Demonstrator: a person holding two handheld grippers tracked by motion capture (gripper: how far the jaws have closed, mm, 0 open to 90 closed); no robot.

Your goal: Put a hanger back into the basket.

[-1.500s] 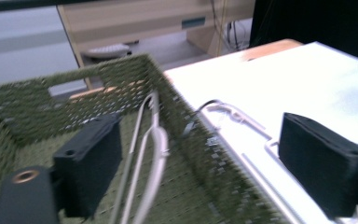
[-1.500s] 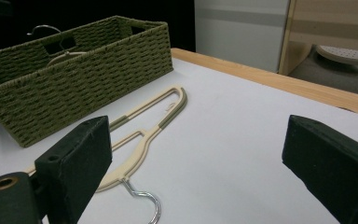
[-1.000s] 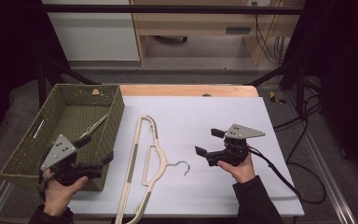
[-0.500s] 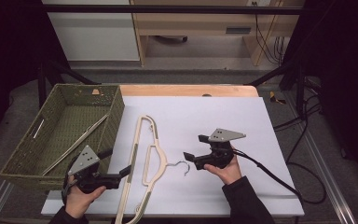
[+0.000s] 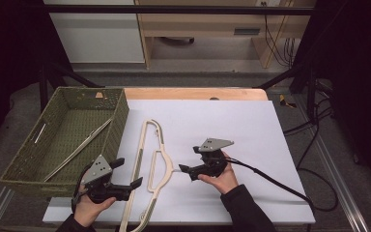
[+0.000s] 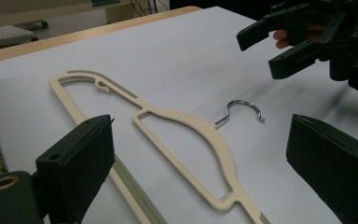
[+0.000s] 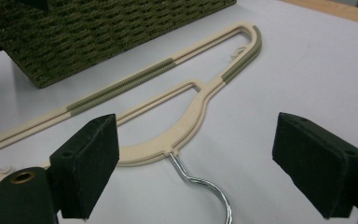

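Note:
A cream plastic hanger (image 5: pixel 150 162) with a metal hook (image 5: pixel 176 169) lies flat on the white table sheet. My left gripper (image 5: pixel 128 173) is low at the hanger's left side and open, with the hanger's bar lying between and ahead of its jaws (image 6: pixel 186 126). From the right, my right gripper (image 5: pixel 188 159) faces the hook and is open. Its jaws have just been closing a little. The hook (image 7: pixel 200 184) lies on the sheet between them, untouched. The left gripper view also catches the right gripper (image 6: pixel 270 51) beyond the hook (image 6: pixel 242 109).
A green woven basket (image 5: pixel 29 159) stands at the table's left, close behind my left gripper, with a thin metal-coloured rod (image 5: pixel 77 150) inside. The basket wall (image 7: pixel 98 32) rises just past the hanger. White sheet spreads to the right. A black cable trails off the right edge.
Both hands have sunk toward the table. The left gripper slid right from the basket's front to the hanger. The right gripper came left to the hook.

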